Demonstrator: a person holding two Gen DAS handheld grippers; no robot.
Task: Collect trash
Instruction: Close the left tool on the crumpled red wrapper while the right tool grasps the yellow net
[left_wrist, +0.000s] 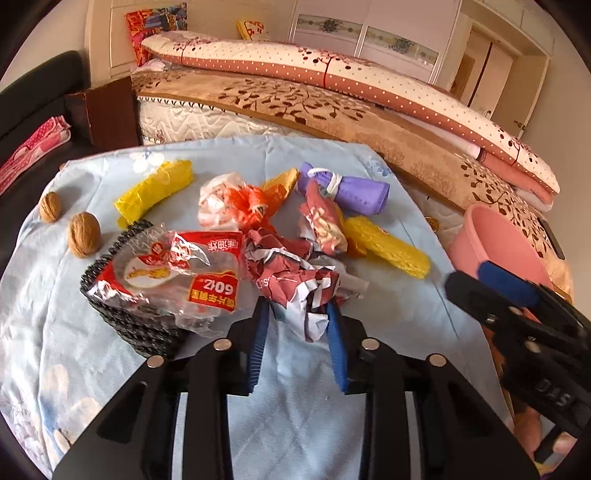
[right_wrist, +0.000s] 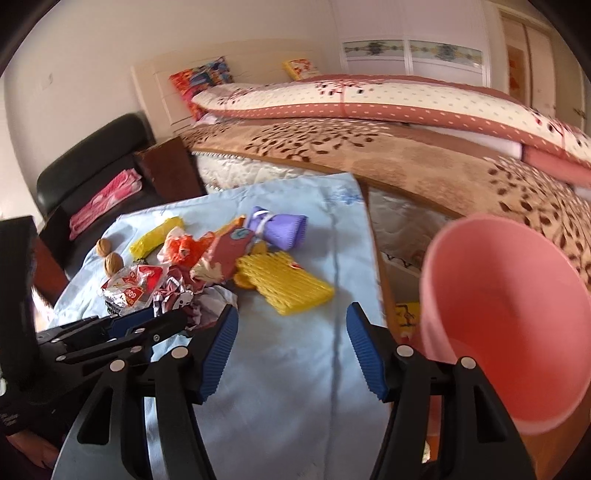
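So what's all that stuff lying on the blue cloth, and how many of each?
Walnuts: 2
Yellow foam nets: 2
Crumpled paper wads: 2
Clear snack wrapper: 1
Orange-and-white plastic bag: 1
Purple cloth roll: 1
Black woven basket: 1
Total: 10

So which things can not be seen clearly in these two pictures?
- Pink bucket, right wrist view: bottom hidden by its own wall; in the left wrist view the right claw covers it partly.
- Black woven basket, left wrist view: its inside is covered by the clear snack wrapper.
- Crumpled paper: whether the left claw pads press it is unclear.
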